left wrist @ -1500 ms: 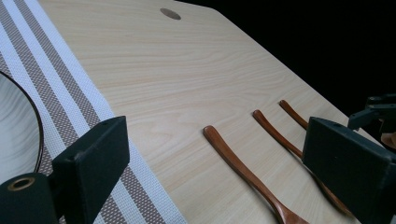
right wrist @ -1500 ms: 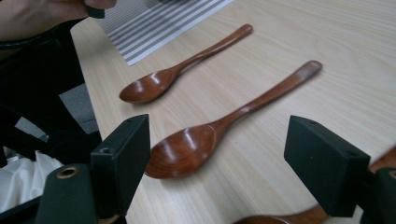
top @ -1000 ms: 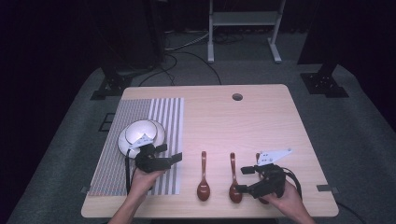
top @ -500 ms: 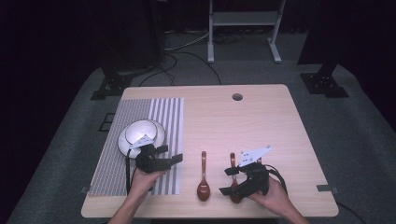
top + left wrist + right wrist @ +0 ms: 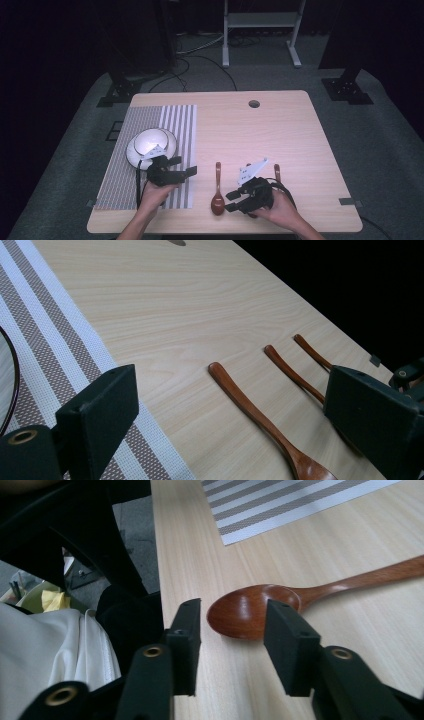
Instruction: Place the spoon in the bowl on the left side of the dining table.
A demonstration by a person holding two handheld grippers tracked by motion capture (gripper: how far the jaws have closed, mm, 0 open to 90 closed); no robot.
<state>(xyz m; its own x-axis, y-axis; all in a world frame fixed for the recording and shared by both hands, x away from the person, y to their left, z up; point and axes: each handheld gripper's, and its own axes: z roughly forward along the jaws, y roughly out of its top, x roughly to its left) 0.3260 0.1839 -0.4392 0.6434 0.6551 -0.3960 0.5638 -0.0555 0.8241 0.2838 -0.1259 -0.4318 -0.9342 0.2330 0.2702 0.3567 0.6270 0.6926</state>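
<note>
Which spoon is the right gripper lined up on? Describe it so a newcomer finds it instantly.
Start at the striped placemat on the table's left side. Just right of its near corner lies a brown wooden spoon, bowl toward the person. Of the spoons, it is the one nearest the mat, lying fully exposed, with the right gripper beside its bowl.

Perhaps a lab: dark room, floor cables (image 5: 200,60).
</note>
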